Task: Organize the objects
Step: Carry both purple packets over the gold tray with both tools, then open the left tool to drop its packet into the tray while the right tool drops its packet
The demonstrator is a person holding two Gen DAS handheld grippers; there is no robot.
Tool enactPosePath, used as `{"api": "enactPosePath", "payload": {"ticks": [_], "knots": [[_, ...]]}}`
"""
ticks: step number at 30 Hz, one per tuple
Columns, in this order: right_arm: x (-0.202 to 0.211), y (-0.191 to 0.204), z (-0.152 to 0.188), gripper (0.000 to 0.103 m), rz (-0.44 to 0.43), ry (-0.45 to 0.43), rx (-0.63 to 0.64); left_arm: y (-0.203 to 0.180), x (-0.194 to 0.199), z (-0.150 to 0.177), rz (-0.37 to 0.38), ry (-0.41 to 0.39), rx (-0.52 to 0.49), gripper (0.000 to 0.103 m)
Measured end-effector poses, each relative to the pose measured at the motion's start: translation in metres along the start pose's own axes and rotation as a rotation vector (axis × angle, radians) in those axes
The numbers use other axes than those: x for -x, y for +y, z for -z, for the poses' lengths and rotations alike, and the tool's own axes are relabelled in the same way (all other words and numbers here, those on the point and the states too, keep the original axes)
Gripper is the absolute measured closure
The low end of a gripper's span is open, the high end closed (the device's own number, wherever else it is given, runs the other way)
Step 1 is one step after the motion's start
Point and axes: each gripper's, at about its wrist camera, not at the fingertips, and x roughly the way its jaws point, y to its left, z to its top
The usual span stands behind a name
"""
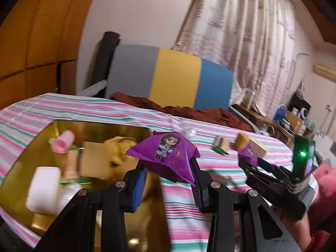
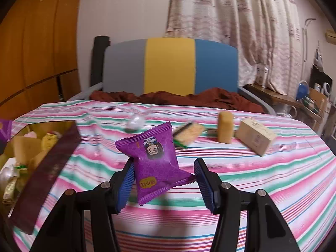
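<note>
My left gripper (image 1: pixel 168 168) is shut on a purple snack packet (image 1: pixel 166 153) with a cartoon figure, held just right of a gold tray (image 1: pixel 100 129) that holds several items. My right gripper (image 2: pixel 163 174) holds a second purple snack packet (image 2: pixel 155 166) between its blue pads above the striped cloth; the right pad stands off the packet's edge. The right gripper also shows in the left wrist view (image 1: pixel 250 161) with its packet. On the cloth lie a clear round wrapper (image 2: pixel 135 122), a green-edged snack bar (image 2: pixel 189 134), an upright tan block (image 2: pixel 225 127) and a beige box (image 2: pixel 255 136).
The gold tray (image 2: pixel 63 124) holds a pink roll (image 1: pixel 63 143), a white block (image 1: pixel 44 189), a cardboard piece (image 1: pixel 94 159) and a yellow item (image 1: pixel 119 149). A dark red cloth (image 2: pixel 178 97) and a grey-yellow-blue board (image 2: pixel 170 65) stand behind the table. Cluttered shelves are at far right.
</note>
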Motion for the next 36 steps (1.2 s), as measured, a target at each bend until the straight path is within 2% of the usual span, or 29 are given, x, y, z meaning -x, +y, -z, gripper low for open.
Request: {"api": "enactPosePath", "payload": {"ticks": [8, 16, 23, 28, 31, 36], "knots": [[0.013, 0.018, -0.008, 0.046, -0.08, 0.004, -0.048, 0.072, 0.005, -0.019, -0.13, -0.015, 0.097, 0.064], [0.024, 0.045, -0.012, 0.046, -0.178, 0.018, -0.046, 0.151, -0.011, -0.019, -0.24, 0.08, 0.288, 0.064], [0.031, 0.069, -0.015, 0.046, -0.27, 0.037, -0.044, 0.186, -0.024, -0.005, -0.271, 0.161, 0.417, 0.063], [0.038, 0.091, -0.017, 0.046, -0.345, 0.055, -0.005, 0.186, -0.018, -0.004, -0.281, 0.168, 0.449, 0.037], [0.04, 0.105, -0.016, 0.046, -0.406, 0.086, 0.012, 0.174, -0.008, -0.008, -0.283, 0.148, 0.407, 0.022], [0.044, 0.125, -0.017, 0.046, -0.459, 0.116, 0.042, 0.157, 0.017, -0.018, -0.302, 0.103, 0.263, 0.014]]}}
